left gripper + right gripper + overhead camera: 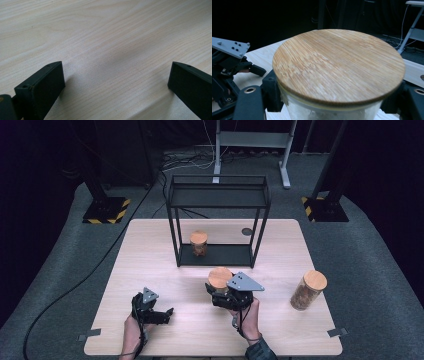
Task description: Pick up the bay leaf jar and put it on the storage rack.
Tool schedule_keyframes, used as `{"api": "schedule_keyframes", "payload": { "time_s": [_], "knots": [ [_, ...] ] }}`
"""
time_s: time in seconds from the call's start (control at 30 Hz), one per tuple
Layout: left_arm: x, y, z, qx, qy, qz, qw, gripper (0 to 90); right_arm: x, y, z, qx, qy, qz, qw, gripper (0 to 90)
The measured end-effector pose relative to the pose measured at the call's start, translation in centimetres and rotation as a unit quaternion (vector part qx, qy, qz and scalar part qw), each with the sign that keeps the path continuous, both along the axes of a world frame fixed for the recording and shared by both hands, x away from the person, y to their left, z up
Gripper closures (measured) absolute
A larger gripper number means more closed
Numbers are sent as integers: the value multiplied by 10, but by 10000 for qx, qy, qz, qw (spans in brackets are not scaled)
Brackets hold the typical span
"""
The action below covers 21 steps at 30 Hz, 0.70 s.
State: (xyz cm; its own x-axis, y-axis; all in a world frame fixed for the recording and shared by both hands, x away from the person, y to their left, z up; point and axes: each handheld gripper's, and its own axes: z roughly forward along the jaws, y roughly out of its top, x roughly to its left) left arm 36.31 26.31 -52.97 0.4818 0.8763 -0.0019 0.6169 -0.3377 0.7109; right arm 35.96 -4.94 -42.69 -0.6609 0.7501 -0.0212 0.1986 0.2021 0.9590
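A glass jar with a round bamboo lid stands near the middle of the wooden table, and my right gripper is shut on its glass body just below the lid. In the right gripper view the lid sits close up, with black fingers on either side of the glass. My left gripper lies low on the table at the front left, open, with nothing between its fingers. The left gripper view has bare wood between the spread jaws.
A black metal rack stands at the back of the table with a second lidded jar on its lower shelf. A third, taller jar stands near the right edge. A stand's legs and cables lie on the floor behind.
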Motion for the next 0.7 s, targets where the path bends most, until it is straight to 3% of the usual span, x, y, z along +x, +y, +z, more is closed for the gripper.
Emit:
{"api": "schedule_keyframes", "payload": {
  "time_s": [0.7],
  "knots": [
    [0, 0, 0, 0, -1, 2, 10000, 0, 19, -5, 8, 22, -9, -96, 10000, 249]
  ]
}}
